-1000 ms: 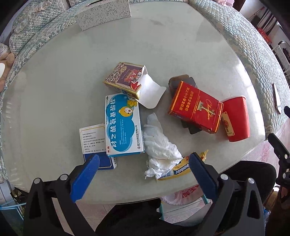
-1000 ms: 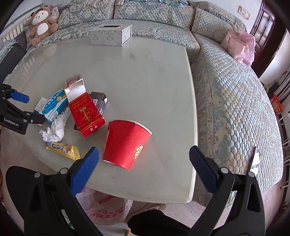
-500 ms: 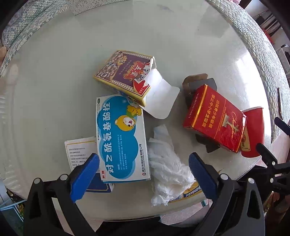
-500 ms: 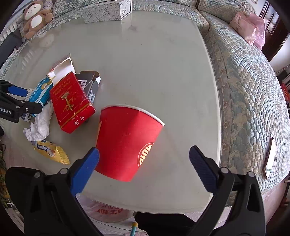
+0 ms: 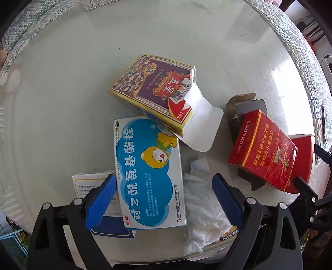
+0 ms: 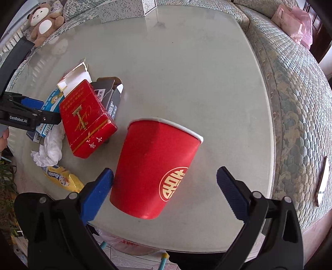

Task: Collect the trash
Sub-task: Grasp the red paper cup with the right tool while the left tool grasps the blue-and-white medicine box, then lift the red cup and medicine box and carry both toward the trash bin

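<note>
My left gripper (image 5: 164, 199) points straight down, its jaws closing. The blue-and-white medicine box (image 5: 149, 176) and a crumpled white tissue (image 5: 203, 205) lie between them, and no pad presses on either. A red paper cup (image 6: 157, 172) lies on its side on the glass table (image 6: 197, 72). My right gripper (image 6: 165, 187) stands open astride the cup's base end. Its left pad is close to the cup wall and its right pad stands well apart. A red Chunghwa carton (image 6: 85, 118) rests on a dark grey box (image 6: 111, 93).
A purple-and-yellow card box (image 5: 155, 91) with an open flap lies beyond the medicine box, which overlaps a white-and-blue box (image 5: 91, 182). A yellow snack wrapper (image 6: 62, 176) lies at the table's near edge. A patterned tissue box (image 6: 124, 8), a teddy bear (image 6: 43, 22) and the sofa (image 6: 290, 93) ring the table.
Both grippers have come down closer to the table. The left now straddles the medicine box and tissue with its jaws slightly narrower. The right now brackets the red cup.
</note>
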Demonstrator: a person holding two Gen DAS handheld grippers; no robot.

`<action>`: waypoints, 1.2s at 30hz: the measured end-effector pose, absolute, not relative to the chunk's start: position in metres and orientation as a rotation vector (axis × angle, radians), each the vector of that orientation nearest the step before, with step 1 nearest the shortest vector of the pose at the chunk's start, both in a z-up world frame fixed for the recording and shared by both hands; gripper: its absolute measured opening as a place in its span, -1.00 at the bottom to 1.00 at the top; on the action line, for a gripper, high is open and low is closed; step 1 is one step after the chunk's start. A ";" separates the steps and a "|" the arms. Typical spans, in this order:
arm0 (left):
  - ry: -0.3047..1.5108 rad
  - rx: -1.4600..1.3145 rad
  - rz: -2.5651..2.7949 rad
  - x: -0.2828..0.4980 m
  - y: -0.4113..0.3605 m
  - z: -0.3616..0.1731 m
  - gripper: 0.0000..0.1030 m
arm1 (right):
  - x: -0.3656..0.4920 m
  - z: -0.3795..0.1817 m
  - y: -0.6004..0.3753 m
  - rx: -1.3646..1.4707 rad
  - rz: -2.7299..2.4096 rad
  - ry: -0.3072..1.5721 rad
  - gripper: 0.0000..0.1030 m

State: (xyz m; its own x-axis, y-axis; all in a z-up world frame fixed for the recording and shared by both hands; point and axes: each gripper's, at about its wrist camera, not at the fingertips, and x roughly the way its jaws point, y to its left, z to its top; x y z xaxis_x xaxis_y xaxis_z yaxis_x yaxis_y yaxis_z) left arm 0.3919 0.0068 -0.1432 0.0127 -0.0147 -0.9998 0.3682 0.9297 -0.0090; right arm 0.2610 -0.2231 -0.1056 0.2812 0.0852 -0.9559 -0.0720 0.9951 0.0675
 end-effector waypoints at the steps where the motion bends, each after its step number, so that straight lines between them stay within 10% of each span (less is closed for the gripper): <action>1: 1.528 0.293 -0.302 0.392 0.007 -0.143 0.69 | 0.262 -0.106 -0.224 0.011 0.105 1.280 0.88; 13: 1.501 0.338 -0.252 0.405 0.017 -0.139 0.31 | 0.265 -0.113 -0.226 0.018 0.113 1.271 0.71; 36: 1.549 0.251 -0.294 0.455 0.035 -0.138 0.18 | 0.263 -0.121 -0.228 -0.008 0.133 1.281 0.42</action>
